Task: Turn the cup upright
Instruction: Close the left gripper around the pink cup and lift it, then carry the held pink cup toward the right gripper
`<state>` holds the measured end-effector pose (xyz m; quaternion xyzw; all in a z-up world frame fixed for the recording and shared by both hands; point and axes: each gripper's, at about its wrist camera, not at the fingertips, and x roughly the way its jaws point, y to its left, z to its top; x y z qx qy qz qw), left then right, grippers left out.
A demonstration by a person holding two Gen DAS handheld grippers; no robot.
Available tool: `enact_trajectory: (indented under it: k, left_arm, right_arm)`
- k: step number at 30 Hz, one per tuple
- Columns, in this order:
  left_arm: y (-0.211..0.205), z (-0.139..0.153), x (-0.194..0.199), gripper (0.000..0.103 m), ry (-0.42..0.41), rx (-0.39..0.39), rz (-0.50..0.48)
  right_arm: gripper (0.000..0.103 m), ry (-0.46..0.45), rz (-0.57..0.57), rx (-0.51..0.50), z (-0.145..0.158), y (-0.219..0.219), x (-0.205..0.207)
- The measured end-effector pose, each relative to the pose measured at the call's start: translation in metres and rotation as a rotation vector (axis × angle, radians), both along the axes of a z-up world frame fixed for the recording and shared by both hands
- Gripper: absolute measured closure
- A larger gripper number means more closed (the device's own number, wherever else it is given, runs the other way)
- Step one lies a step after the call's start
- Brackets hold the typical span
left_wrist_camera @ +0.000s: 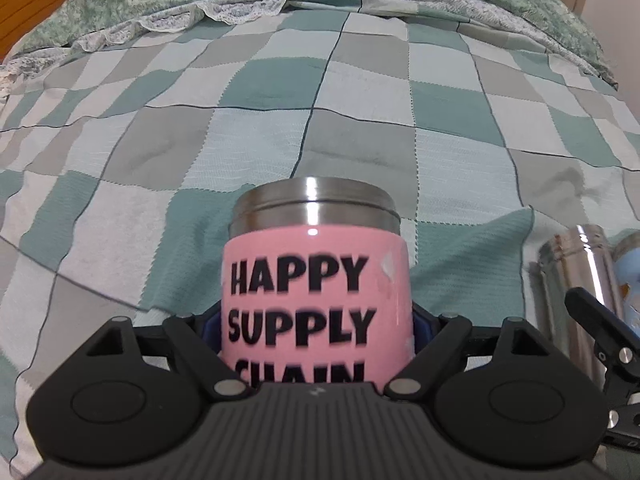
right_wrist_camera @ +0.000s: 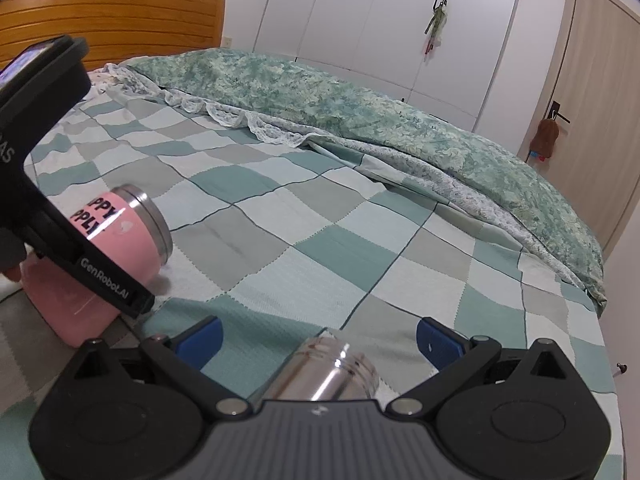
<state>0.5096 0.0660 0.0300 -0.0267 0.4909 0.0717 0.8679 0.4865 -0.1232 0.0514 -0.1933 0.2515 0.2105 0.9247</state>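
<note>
While I watch through the left wrist camera, the pink cup (left_wrist_camera: 316, 300) sits clamped between my left gripper (left_wrist_camera: 316, 332) fingers, whose blue pads press against both sides of its body. It is a smooth, glossy pink cylinder with bold black lettering reading HAPPY SUPPLY and a partly hidden third line, ending in a brushed steel band that points away from me. From the right wrist camera I see that same cup (right_wrist_camera: 120, 240) lying tilted, steel end raised toward the middle of the bed, its lower pink part against the checked bedspread (right_wrist_camera: 320, 220), with the black body of the left gripper (right_wrist_camera: 80, 248) across it.

Moving right, the bedspread is a woven patchwork of teal, grey and pale squares divided by thin dark lines, slightly rumpled. Beyond it lies a bunched green floral quilt (right_wrist_camera: 360, 100) edged in white lace.

Further right, my right gripper (right_wrist_camera: 318, 338) stands wide apart, blue pads well clear of the shiny steel flask (right_wrist_camera: 332, 376) lying between them, close to the gripper body; nothing is held there. In the left view that flask (left_wrist_camera: 576, 280) shows at the right edge, just beside the pink cup, with part of the right gripper's black linkage in front of it.
</note>
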Motion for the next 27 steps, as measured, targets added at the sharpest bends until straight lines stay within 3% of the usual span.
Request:
enact_trajectory:
  k: [7,17,27]
  left_arm:
    - [-0.011,0.032,-0.045,0.019,-0.043,-0.006,-0.027]
    - [-0.036,0.083,-0.154,0.018,-0.085,-0.022,-0.1]
    - [-0.066,0.068,-0.26,0.018,-0.018,-0.073,-0.164]
  right_arm:
    - [0.0,-0.019,-0.011,0.024,0.029,-0.015,-0.047]
    - [0.0,-0.052,-0.013,0.032,0.076,-0.038,-0.149]
    - [0.0,-0.019,-0.003,-0.017,0.069,-0.061,-0.252]
